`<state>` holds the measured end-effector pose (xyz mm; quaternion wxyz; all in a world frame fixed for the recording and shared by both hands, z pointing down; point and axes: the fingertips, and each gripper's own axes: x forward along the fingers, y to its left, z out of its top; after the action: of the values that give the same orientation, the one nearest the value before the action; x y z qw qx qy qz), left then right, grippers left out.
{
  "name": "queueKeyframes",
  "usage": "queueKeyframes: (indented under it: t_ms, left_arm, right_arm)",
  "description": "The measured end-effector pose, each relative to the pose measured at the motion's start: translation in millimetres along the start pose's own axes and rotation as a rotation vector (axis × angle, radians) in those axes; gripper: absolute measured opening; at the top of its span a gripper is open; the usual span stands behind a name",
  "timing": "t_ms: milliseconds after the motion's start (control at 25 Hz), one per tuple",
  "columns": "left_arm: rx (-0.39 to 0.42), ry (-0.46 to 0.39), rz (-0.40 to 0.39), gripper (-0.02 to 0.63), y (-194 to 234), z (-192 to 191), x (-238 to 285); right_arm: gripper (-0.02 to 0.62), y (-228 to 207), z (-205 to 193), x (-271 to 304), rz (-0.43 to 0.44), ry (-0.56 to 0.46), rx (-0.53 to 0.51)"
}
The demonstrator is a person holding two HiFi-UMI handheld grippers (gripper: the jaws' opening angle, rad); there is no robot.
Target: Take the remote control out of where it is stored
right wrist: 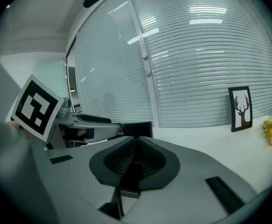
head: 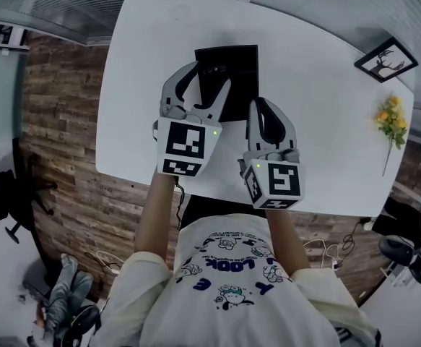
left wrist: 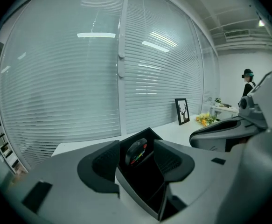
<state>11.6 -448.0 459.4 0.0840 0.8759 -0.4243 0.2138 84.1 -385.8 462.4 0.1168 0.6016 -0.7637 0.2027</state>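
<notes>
Remote control (left wrist: 136, 152), a black rounded handset with coloured buttons, is seen propped at the far end of a black open-topped box with grey outer walls (left wrist: 140, 197), which is set on a white table (head: 326, 107); it has not yet been lifted out; the grey two-jaw left gripper (head: 203, 87) is held over the box with its dark ribbed pads (left wrist: 103, 164) spread wide, the handset lying ahead between them and untouched; the matching right gripper (right wrist: 135, 146) is placed at the box's right side, its jaws drawn together, and a pinch on the thin side wall is judged likely rather than certain; several faults could be expected from here; a box wall could be caught instead of the handset if the left jaws are closed too near the rim; the smooth curved casing could be squeezed out of a shallow grip; the whole box could be dragged up or tipped if the right hold is loose
</notes>
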Motion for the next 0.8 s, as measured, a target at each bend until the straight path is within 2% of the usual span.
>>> queueKeyframes:
  t_ms: [520,640,800]
  left_arm:
    - [-0.008,0.118,-0.039,0.222,0.2,-19.1,33.0]
    - [0.000,0.121,-0.035,0.174,2.5,-20.5,34.7]
    - [0.009,0.117,-0.053,0.158,1.7,-21.0,36.2]
  right_arm:
    - [0.049,-18.4,-14.4,17.0,-0.015,0.041,0.021]
    - [0.049,-20.2,-15.4,19.2,-0.017,0.045,0.023]
    - [0.049,-24.2,-20.1,21.1,-0.024,0.056,0.028]
